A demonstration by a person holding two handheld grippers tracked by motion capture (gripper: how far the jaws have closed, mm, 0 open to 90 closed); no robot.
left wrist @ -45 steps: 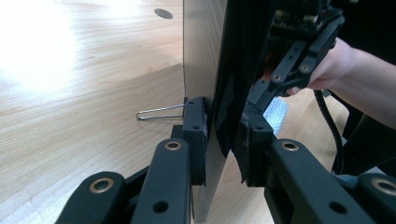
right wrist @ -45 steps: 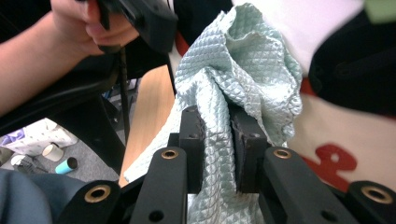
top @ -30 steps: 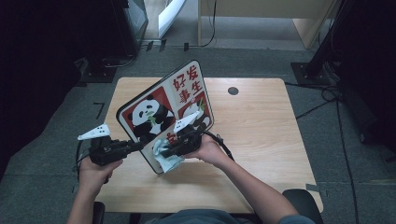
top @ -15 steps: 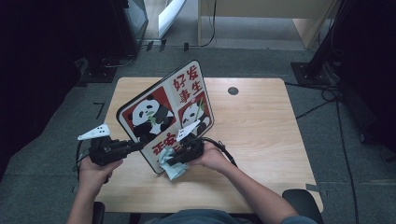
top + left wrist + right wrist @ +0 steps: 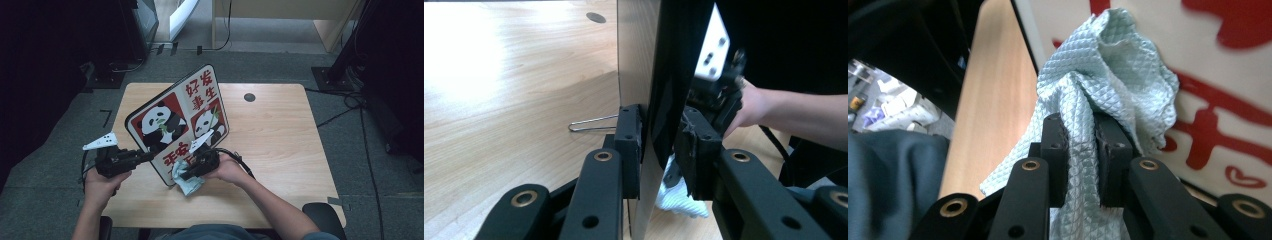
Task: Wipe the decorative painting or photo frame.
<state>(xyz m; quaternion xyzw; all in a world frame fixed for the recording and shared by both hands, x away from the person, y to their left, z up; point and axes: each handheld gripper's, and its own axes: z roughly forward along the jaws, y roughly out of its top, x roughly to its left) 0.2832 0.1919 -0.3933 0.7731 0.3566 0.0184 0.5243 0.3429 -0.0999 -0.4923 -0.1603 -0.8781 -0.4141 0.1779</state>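
A panda sign board [image 5: 190, 115] with red characters stands tilted on the wooden table [image 5: 280, 150]. My left gripper [image 5: 150, 156] holds its lower left edge; in the left gripper view my left gripper [image 5: 661, 150] has a pad on each face of the board [image 5: 636, 60]. These jaws have just eased open a little, the board still between them. My right gripper [image 5: 181, 175] is shut on a crumpled light-blue cloth [image 5: 187, 184] and presses it against the board's lower front. In the right gripper view the cloth [image 5: 1108, 70] bunches out of my right gripper [image 5: 1080, 135] onto the printed face [image 5: 1228, 75].
A thin wire stand [image 5: 591, 122] props the board from behind. A dark round hole [image 5: 249, 97] sits near the table's far edge. Cables [image 5: 345, 110] run over the grey floor to the right. The person's dark clothing [image 5: 893, 185] is close to the near edge.
My right gripper has slid the cloth down the board's face toward its lower edge. The left hand and the board have stayed put.
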